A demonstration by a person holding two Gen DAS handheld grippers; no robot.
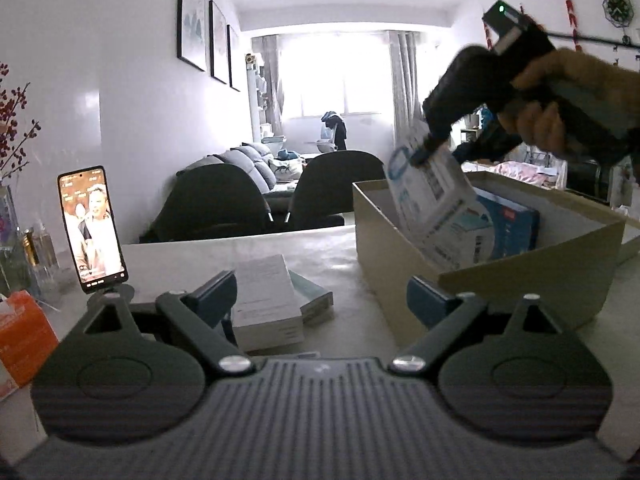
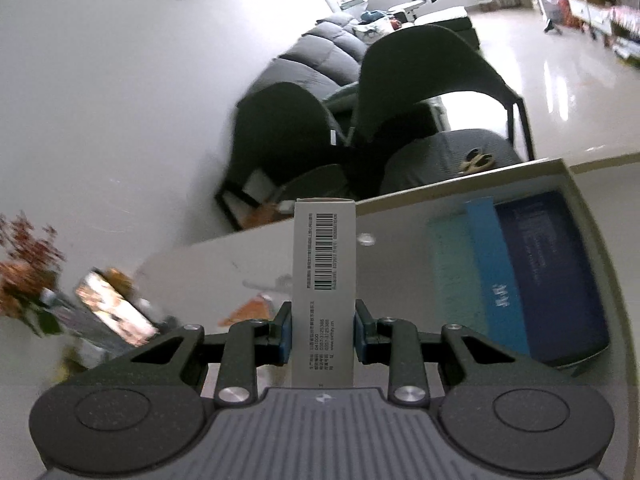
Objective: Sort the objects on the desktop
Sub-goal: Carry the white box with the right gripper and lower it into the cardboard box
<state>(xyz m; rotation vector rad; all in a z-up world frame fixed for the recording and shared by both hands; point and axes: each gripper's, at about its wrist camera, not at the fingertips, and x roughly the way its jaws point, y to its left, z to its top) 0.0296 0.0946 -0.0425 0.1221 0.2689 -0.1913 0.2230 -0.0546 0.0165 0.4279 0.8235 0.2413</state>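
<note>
Left tool (image 1: 320,300): black linkage arms, blue pads, silver screws, ribbed grey base; right tool (image 2: 319,330) alike.

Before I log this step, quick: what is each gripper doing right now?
Left gripper: open, nothing between its fingers.
Right gripper: shut on a white carton, held over the cardboard box.

I'm seeing a phone (image 1: 93,226) standing upright on a stand, screen glowing, left on the table (image 1: 332,252). Red berry branches (image 1: 14,120) are leaning in beside it. Two dark chairs (image 1: 224,200) are sitting behind the table, grey sofa (image 1: 248,160) further back. Three frames (image 1: 192,16) are hanging on the wall.
</note>
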